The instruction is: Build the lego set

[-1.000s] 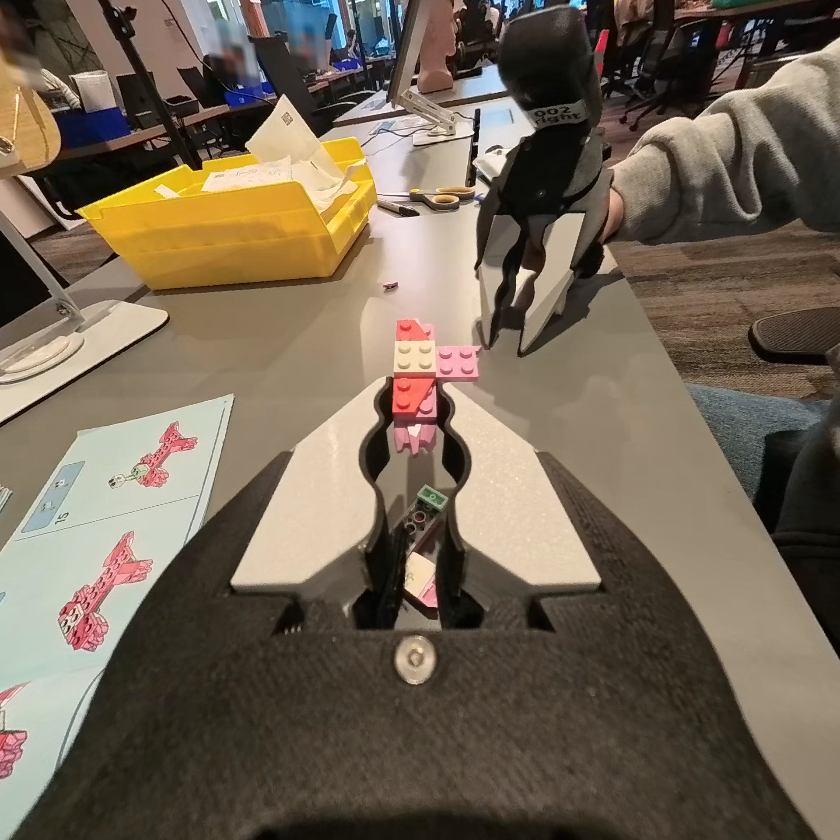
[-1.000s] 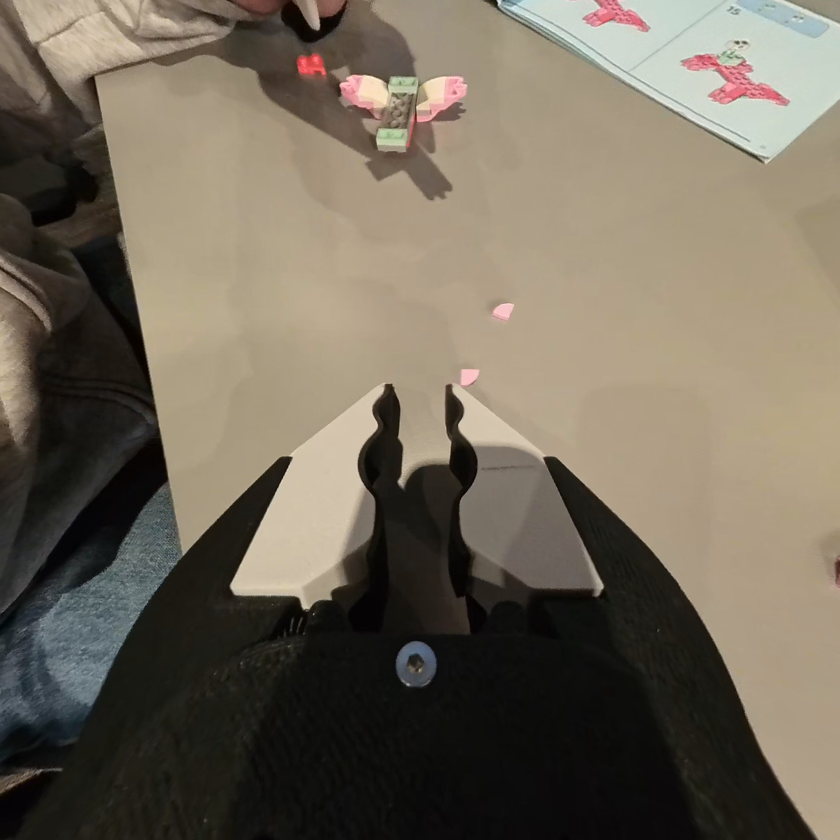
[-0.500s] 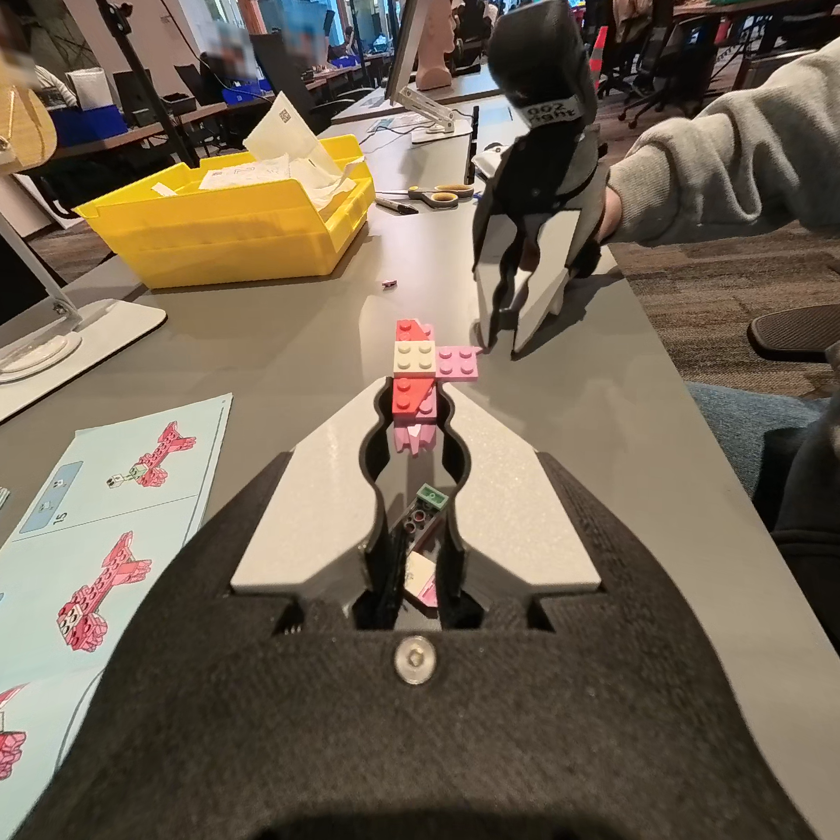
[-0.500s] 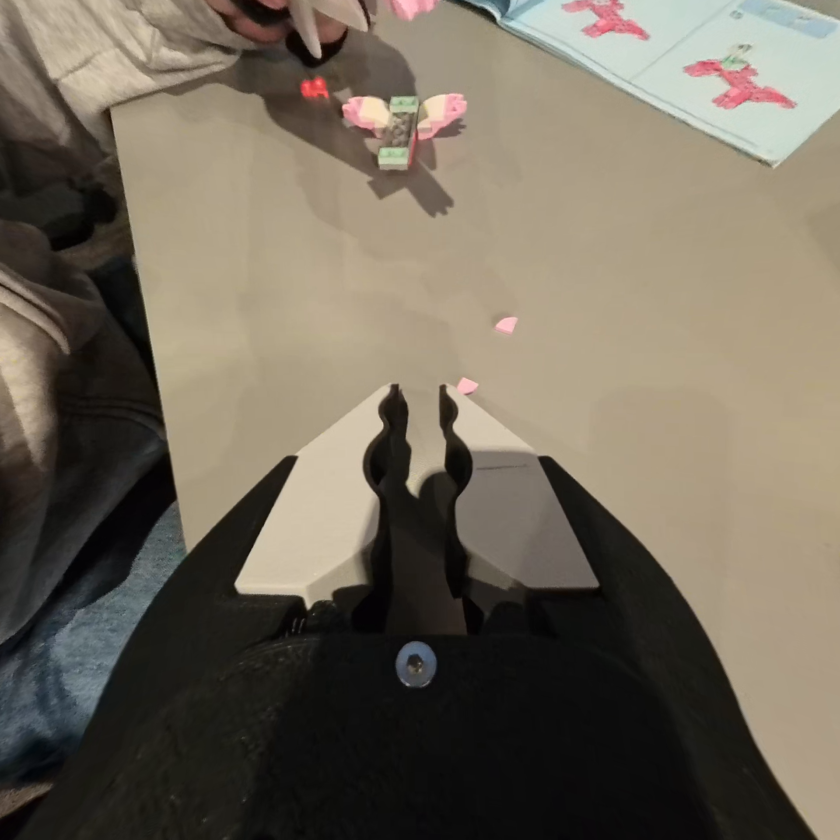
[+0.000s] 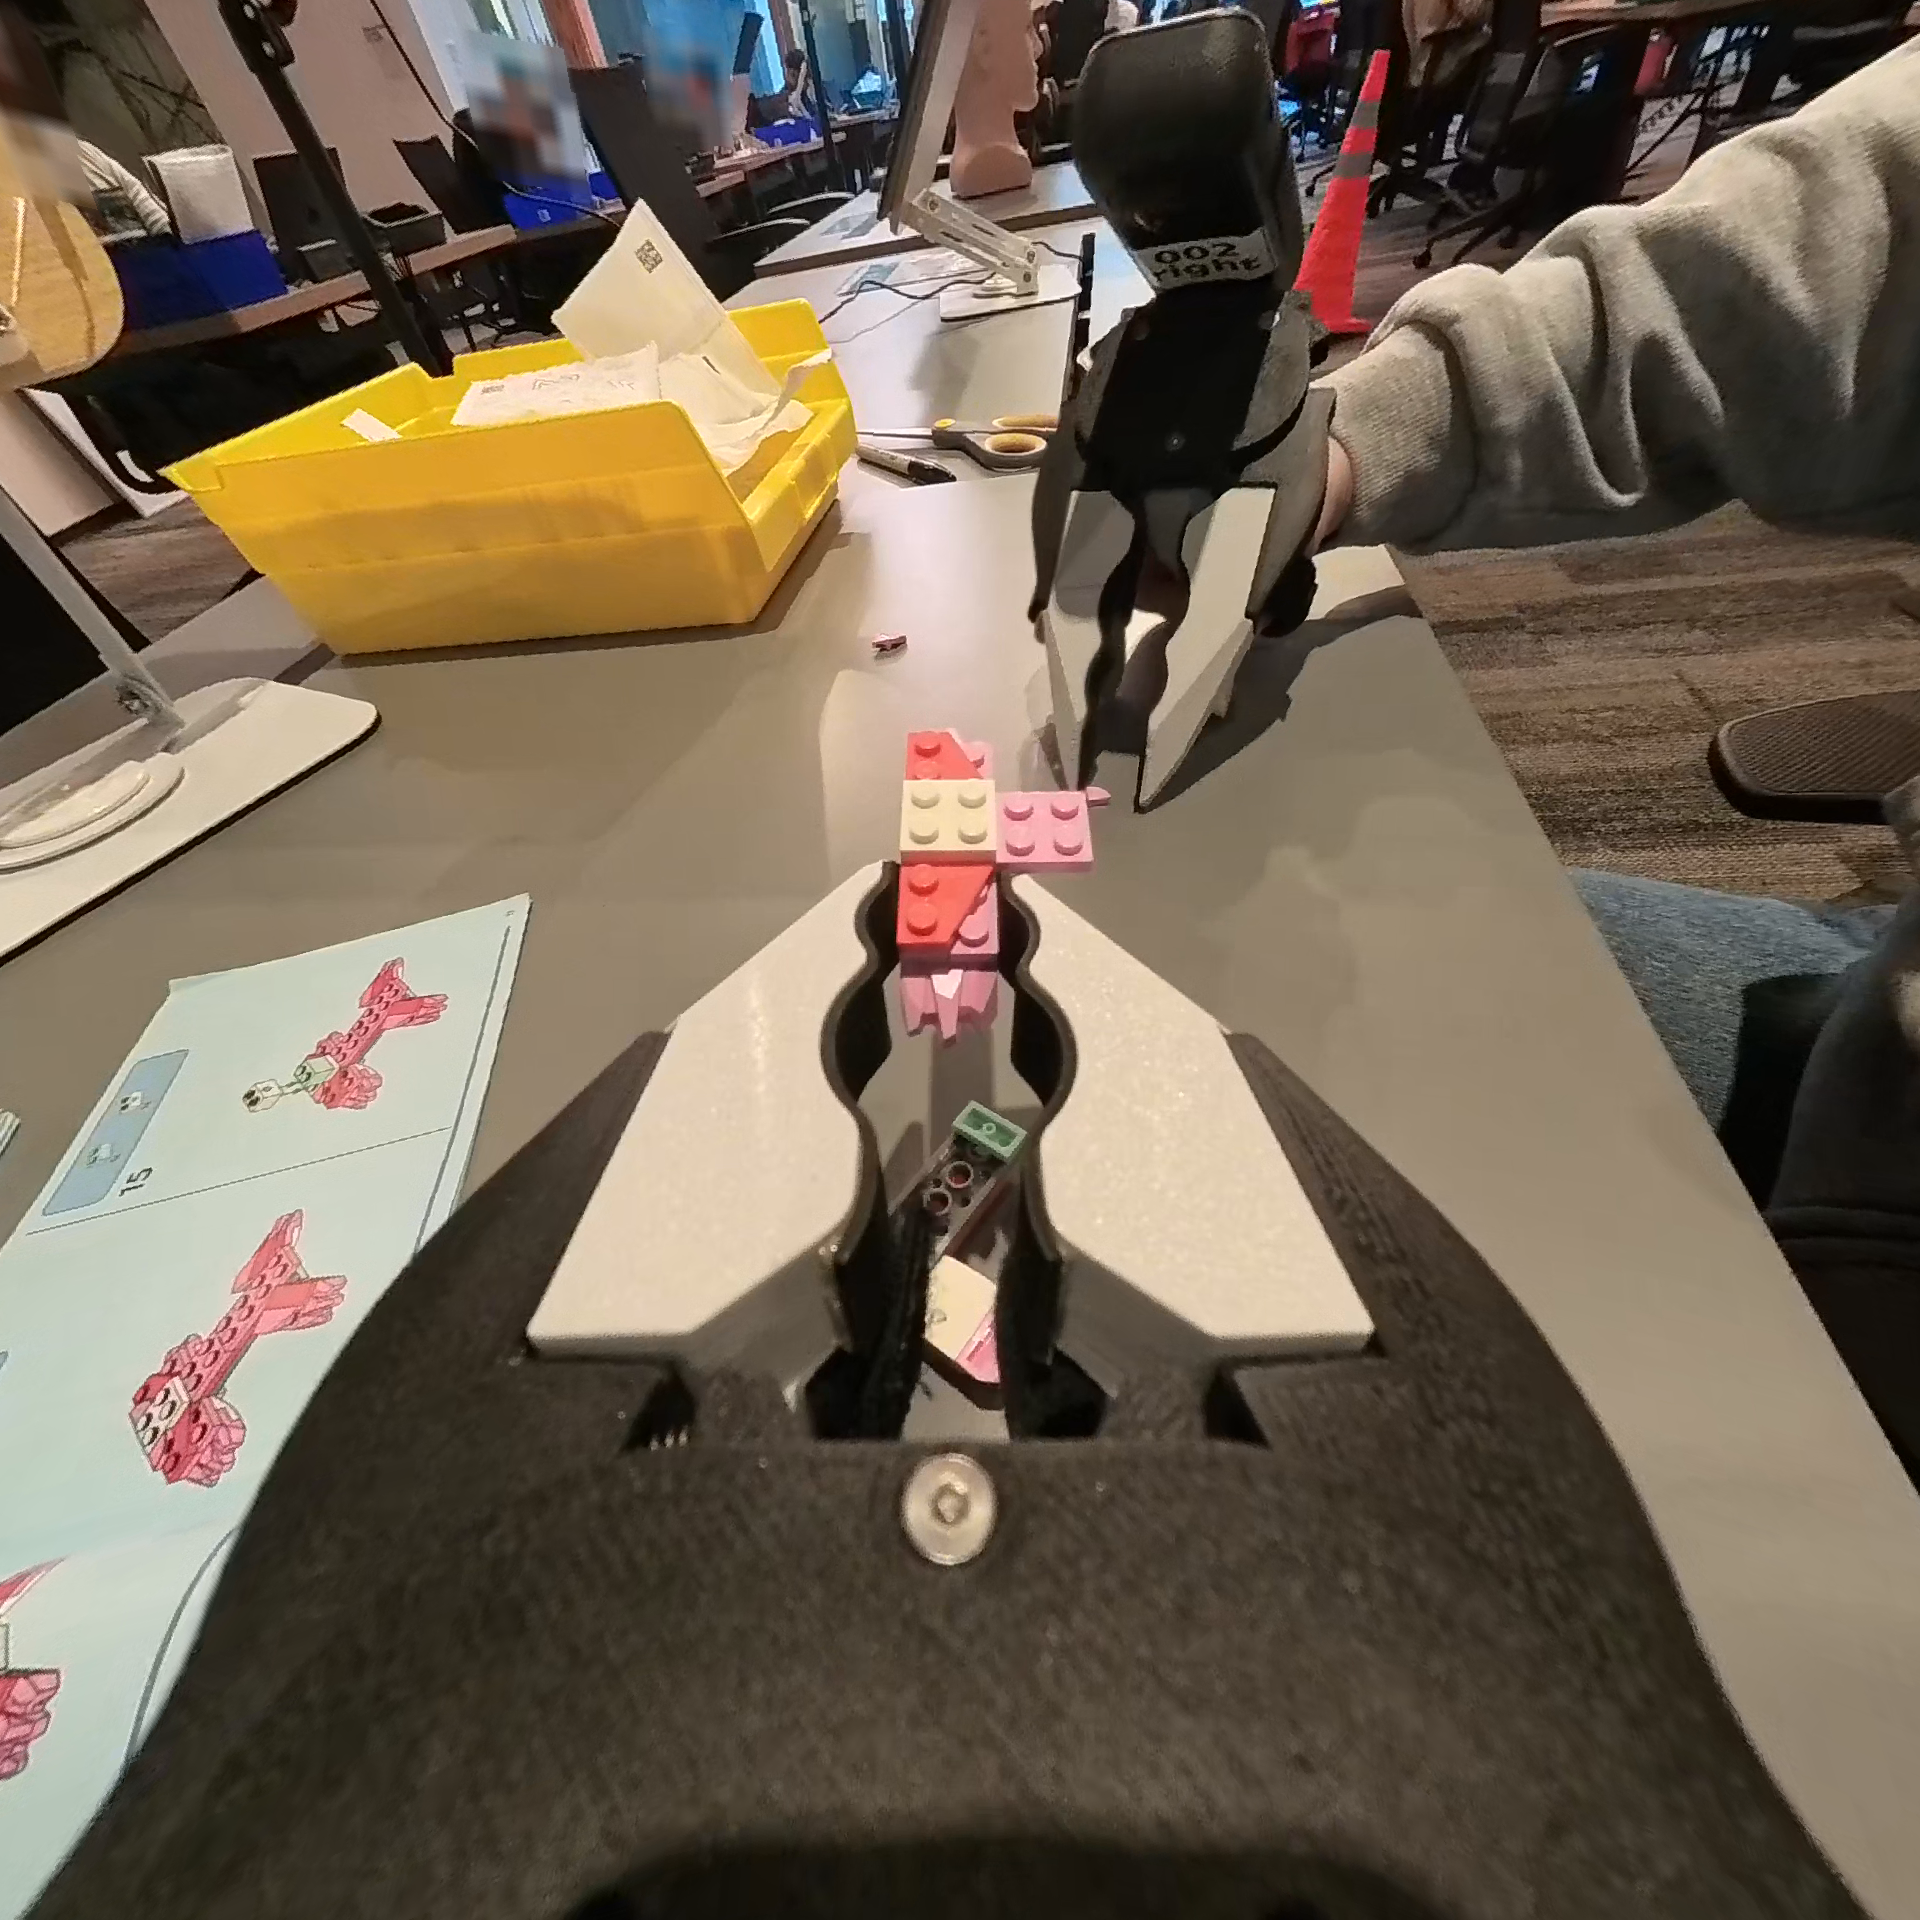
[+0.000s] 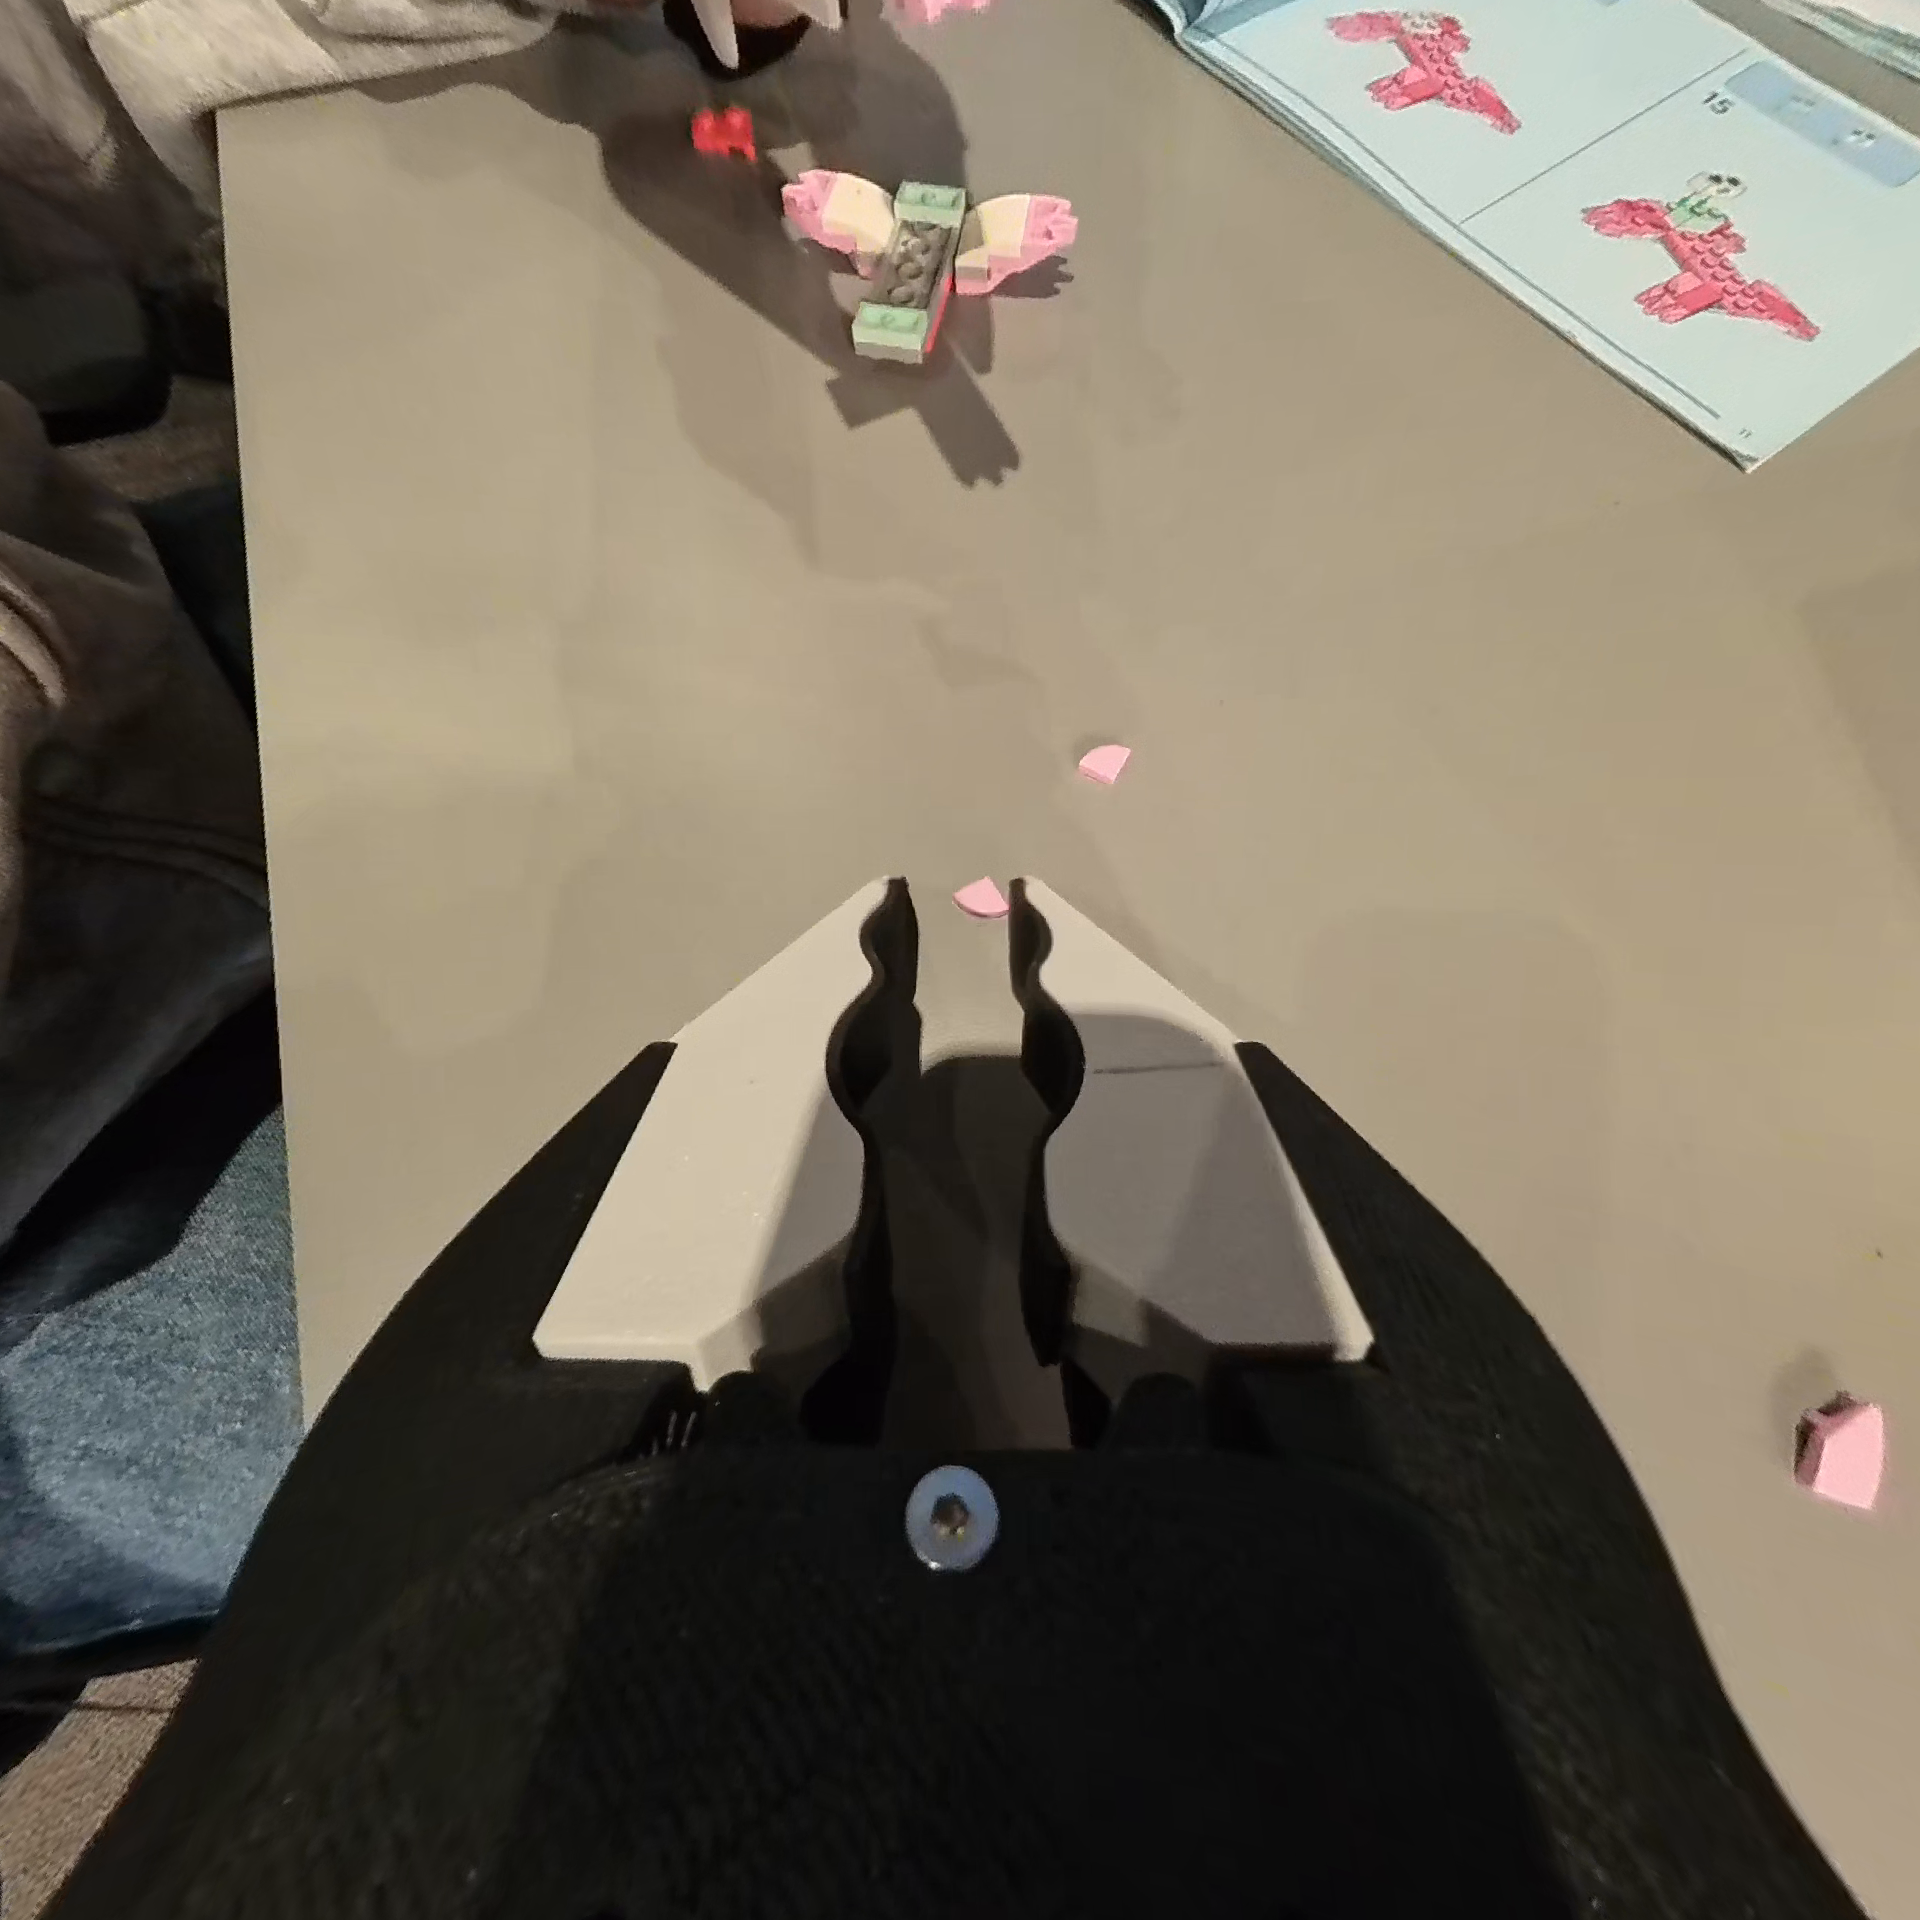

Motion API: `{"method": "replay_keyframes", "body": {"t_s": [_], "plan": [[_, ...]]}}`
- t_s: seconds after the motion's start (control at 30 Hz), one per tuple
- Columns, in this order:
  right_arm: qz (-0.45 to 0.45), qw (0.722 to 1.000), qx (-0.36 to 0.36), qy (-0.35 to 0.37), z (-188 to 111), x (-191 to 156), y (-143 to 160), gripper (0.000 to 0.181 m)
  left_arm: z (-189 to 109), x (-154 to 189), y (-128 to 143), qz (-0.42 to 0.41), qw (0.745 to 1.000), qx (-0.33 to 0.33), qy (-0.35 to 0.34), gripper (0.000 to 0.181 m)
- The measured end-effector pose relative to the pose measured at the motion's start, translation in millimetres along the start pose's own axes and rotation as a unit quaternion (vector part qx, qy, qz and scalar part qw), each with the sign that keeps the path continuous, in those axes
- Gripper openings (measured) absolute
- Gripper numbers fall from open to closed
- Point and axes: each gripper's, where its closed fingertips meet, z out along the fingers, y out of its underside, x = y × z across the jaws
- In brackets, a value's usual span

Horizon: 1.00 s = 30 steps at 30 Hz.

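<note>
My left gripper (image 5: 945, 891) is shut on a pink, red and cream lego assembly (image 5: 943, 821) and holds it above the grey table (image 5: 623, 810). A winged pink, cream and green assembly (image 6: 925, 255) lies on the table under it and shows through the finger gap in the left wrist view (image 5: 982, 1153). My right gripper (image 6: 957, 888) is open and points down at the table. A small pink quarter-round tile (image 6: 982, 896) lies between its tips. That gripper also shows in the left wrist view (image 5: 1114, 792), just right of the held assembly.
A second pink tile (image 6: 1104, 766), a pink slope brick (image 6: 1841, 1465) and a small red piece (image 6: 724, 133) lie loose. The light blue instruction booklet (image 5: 260, 1143) lies at the left. A yellow bin (image 5: 520, 520), scissors (image 5: 997, 442) and a monitor base (image 5: 208, 748) stand farther back. The tips of one gripper are about 15 cm away from the tips of the other. The pink slope brick (image 6: 1841, 1465) is closer to my right gripper, around 15 cm from its tips; the left tips are 25 cm off.
My right gripper has shifted so that the near pink tile, earlier just off its right tip, now lies between the tips. The left gripper and its assembly have stayed put.
</note>
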Motion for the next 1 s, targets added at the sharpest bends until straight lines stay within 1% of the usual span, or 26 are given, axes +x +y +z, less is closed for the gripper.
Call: {"method": "replay_keyframes", "body": {"t_s": [0.13, 0.33, 0.5, 0.63, 0.77, 0.93, 1.0], "plan": [[-0.003, 1.0, -0.001, 0.008, -1.7, 1.2, 1.5, 0.013, 0.9, 1.2, 1.0, 0.0, 1.0, -0.002, 0.003, 0.017], [-0.008, 1.0, -0.001, 0.012, -1.6, 1.3, 1.2, 0.011, 1.3, 2.5, 1.7, 0.0, 1.0, -0.004, 0.006, 0.017], [-0.021, 1.0, -0.002, 0.018, -0.4, 2.4, 0.4, 0.004, 1.2, 3.2, 1.9, 0.0, 1.0, -0.005, 0.007, 0.017], [-0.018, 1.0, -0.001, 0.016, 0.0, 3.6, -0.1, 0.005, 0.9, 3.3, 2.1, -0.001, 1.0, -0.006, 0.009, 0.016], [-0.005, 1.0, -0.001, 0.01, 0.5, 5.1, -0.5, 0.012, 1.1, 3.7, 2.8, -0.001, 1.0, -0.007, 0.01, 0.017], [-0.006, 1.0, -0.001, 0.004, 1.4, 3.6, -1.1, 0.01, 0.8, 4.1, 3.0, -0.001, 1.0, -0.008, 0.011, 0.017], [-0.003, 1.0, -0.001, 0.004, 1.9, 4.1, -1.3, 0.005, 0.8, 4.4, 3.1, -0.001, 1.0, -0.008, 0.012, 0.017]]}}
